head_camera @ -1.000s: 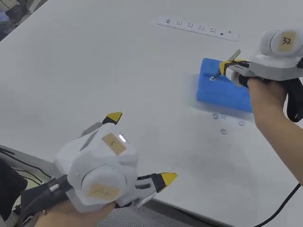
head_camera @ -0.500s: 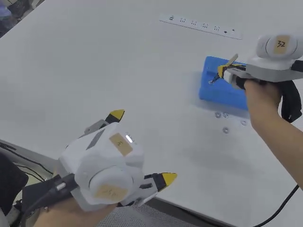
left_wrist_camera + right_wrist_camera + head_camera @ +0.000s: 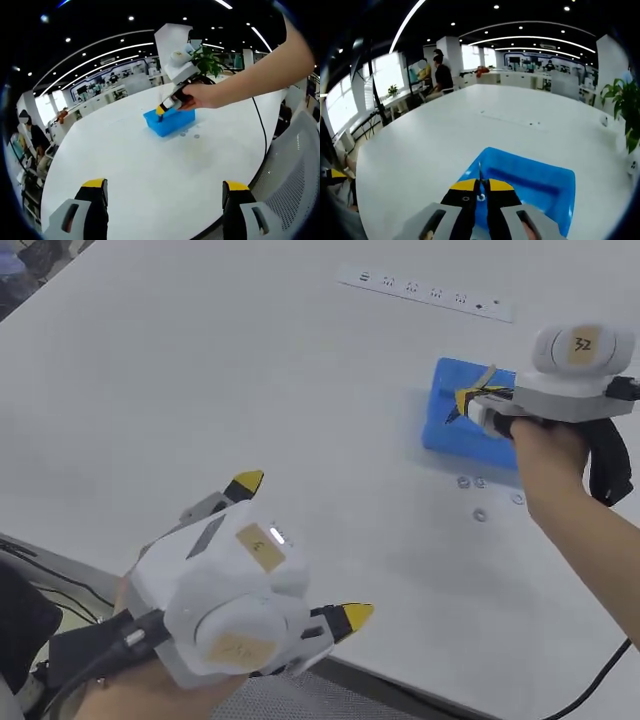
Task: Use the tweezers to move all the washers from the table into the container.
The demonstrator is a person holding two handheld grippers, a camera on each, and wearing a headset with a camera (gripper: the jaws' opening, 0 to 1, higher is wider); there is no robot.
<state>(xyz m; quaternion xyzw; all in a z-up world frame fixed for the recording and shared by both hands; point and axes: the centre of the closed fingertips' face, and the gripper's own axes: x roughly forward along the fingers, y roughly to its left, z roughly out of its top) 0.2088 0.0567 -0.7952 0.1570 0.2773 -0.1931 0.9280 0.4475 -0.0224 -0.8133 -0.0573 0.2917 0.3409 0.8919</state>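
Right gripper (image 3: 466, 400), clamped on tweezers (image 3: 480, 174), hangs over the container (image 3: 445, 435); left gripper (image 3: 164, 186) has its jaws apart. Washers (image 3: 480, 515) lie just beside the container (likely light, stiff, slippery: pinch across the ring).

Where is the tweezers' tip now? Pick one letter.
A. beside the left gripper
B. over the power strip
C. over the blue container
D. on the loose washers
C: the right gripper, shut on the tweezers, holds their tip over the blue container; loose washers lie beside it.
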